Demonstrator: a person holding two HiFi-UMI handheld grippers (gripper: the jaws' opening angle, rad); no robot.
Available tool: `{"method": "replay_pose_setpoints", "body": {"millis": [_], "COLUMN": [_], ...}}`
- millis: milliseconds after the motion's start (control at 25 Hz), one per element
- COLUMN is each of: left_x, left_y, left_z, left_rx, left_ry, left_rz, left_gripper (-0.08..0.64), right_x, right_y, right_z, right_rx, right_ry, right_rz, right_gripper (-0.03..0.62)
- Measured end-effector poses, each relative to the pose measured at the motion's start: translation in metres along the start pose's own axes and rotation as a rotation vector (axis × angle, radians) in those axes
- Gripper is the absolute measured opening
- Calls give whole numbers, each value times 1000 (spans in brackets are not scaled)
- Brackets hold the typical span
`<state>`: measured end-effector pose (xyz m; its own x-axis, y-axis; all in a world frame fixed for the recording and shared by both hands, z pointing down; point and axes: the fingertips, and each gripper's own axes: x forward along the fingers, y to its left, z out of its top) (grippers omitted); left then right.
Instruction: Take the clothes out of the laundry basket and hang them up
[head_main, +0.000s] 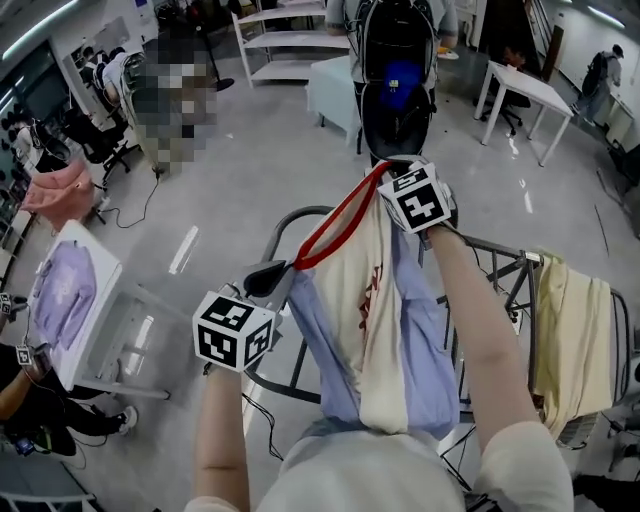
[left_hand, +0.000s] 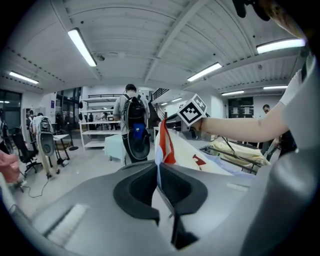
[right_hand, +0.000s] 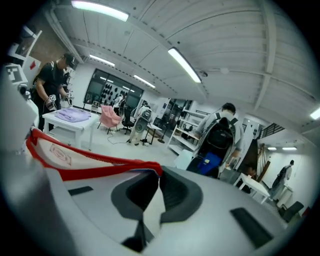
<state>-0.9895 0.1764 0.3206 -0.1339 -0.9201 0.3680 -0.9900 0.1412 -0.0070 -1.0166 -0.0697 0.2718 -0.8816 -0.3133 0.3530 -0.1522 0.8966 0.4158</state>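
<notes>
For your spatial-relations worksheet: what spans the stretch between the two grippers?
The garment's red neckline, stretched from the left gripper to the right gripper, both shut on it; the head view shows this.

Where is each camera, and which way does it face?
Head view: on the head, facing down: shirt between left tongs and right tongs; left forearm and right forearm show.
Left gripper view: on the left tongs, facing along them; right forearm shows.
Right gripper view: on the right tongs, facing along them.
Shared: the red collar.
</notes>
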Motion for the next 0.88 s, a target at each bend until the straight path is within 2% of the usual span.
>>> {"method": "replay_pose_setpoints", "body": {"millis": [200,320,480,600,720,880], "left_x": [2,14,31,33,33,34], "left_y": [65,92,103,108,111,112], "left_z": [-50,-84,-116,-122,-122,-119], "left_rx": [31,44,37,1,-8,-4], "left_ry": [133,225,300,295,292,296], "left_rz": [149,202,200,174,163,161], "left_gripper": [26,26,28,26,26,26], "right_x": [60,89,112,111,91,45], "right_y": [58,84,104,112,111,101], "right_z": [-7,-25,-49,-63,-74,-82], "right_rx": [-19,-1,32,89,148,150], "right_ry": [66,125,174,198,204,181], "right_rz": [88,133,153,170,210,212], "right_gripper": [8,12,20,69,147,147]}}
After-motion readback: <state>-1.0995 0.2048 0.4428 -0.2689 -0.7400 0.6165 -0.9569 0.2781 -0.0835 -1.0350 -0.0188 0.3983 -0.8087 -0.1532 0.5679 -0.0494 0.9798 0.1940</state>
